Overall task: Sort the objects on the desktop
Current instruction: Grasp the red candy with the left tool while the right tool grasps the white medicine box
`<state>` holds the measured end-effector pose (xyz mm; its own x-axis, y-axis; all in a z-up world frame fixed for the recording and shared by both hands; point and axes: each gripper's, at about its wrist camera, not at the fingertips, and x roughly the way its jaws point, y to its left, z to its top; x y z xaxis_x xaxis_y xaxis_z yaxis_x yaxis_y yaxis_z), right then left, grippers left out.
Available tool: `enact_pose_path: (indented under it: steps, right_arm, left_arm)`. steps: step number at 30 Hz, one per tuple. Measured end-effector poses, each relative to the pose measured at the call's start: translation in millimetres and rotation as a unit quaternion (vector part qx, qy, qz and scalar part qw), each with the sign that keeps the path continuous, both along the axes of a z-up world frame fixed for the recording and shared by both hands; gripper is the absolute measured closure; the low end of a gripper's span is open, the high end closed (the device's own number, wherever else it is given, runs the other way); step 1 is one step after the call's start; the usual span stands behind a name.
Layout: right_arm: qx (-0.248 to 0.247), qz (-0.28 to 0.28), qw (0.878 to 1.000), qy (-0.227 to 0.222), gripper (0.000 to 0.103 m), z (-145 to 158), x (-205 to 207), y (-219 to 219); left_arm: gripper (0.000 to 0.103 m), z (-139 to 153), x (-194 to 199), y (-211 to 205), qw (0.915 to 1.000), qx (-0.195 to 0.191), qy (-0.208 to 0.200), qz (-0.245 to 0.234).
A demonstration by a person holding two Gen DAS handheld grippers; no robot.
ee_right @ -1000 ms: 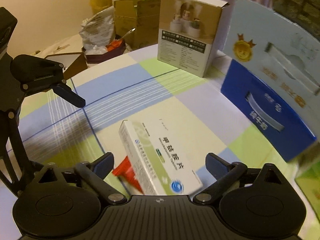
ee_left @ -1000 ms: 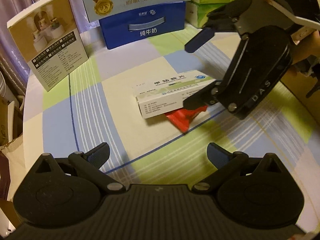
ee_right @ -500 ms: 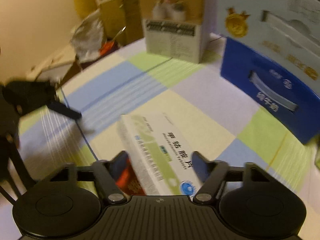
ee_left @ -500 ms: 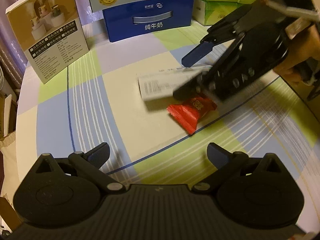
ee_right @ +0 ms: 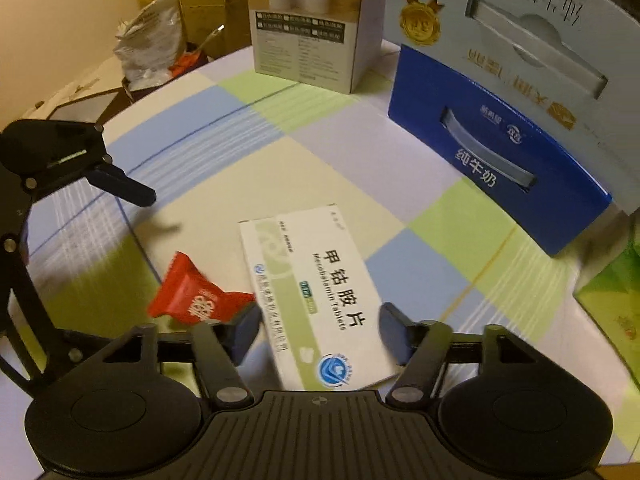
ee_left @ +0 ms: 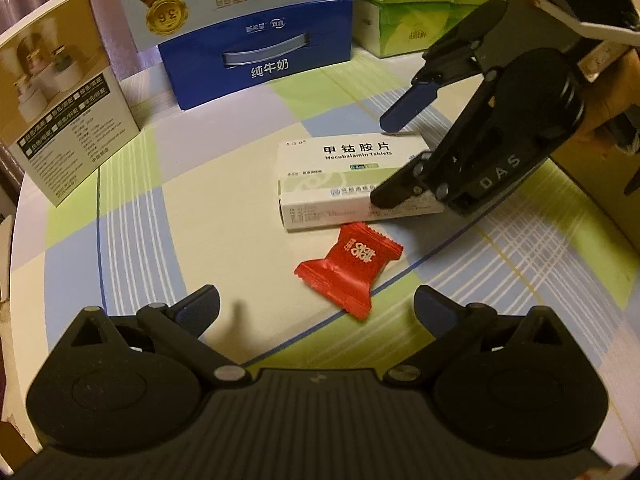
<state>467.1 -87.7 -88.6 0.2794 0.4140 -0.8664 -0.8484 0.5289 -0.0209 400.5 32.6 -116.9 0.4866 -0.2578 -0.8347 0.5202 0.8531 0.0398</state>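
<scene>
The right gripper (ee_right: 318, 330) straddles the near end of the white tablet box (ee_right: 316, 300), which lies flat on the checked tablecloth (ee_right: 256, 152). In the right wrist view the box's long axis runs from about 11 o'clock down to 5 o'clock, almost along the fingers, so the jaws flank its two long sides. They stand apart, and a sliver of cloth seems to show on each side of the box, so I judge them not yet clamped. The red candy wrapper (ee_left: 348, 268) lies just beside the box's long edge; from the left gripper (ee_left: 316, 312), whose jaws are spread wide and hold nothing, it sits at roughly 12 to 1 o'clock, close ahead. The right hand is plainly the nearer to the box and the left to the candy.
</scene>
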Motion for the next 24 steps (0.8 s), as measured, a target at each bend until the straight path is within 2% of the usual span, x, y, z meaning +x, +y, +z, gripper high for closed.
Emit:
enact_pose_path:
  steps: [6, 11, 15, 17, 19, 20, 24]
  right_arm:
    - [-0.014, 0.008, 1.0, -0.017, 0.03, -11.9, 1.5, 3.2]
    - [-0.033, 0.004, 0.999, -0.02, 0.032, -18.2, -1.1, -3.4]
    - [-0.046, -0.008, 0.999, -0.016, 0.033, -15.8, -6.8, -10.8]
    - [-0.049, -0.023, 0.998, -0.01, 0.033, -14.4, -9.5, -14.7]
    - [-0.05, -0.042, 0.998, -0.008, 0.033, -13.2, -12.8, -18.9]
    - [-0.049, -0.049, 0.998, -0.009, 0.033, -12.8, -15.1, -20.6]
    - [-0.045, -0.063, 0.997, -0.012, 0.034, -13.8, -23.1, -27.3]
  left_arm:
    - [0.002, -5.0, 4.4, -4.3, 0.9998, -0.013, -0.01, -0.012]
    - [0.01, -8.6, 5.7, -12.0, 0.9985, -0.013, -0.019, -0.05]
    - [0.026, -13.7, 7.4, -18.0, 0.9976, -0.013, -0.012, -0.068]
    - [0.03, -18.2, 7.4, -21.0, 0.997, -0.008, -0.007, -0.076]
    - [0.047, -22.4, 5.9, -23.9, 0.9966, 0.002, -0.003, -0.082]
    - [0.05, -23.2, 4.6, -23.9, 0.9968, 0.004, -0.007, -0.079]
    - [0.073, -20.9, 2.9, -17.9, 0.9988, -0.013, -0.01, -0.046]
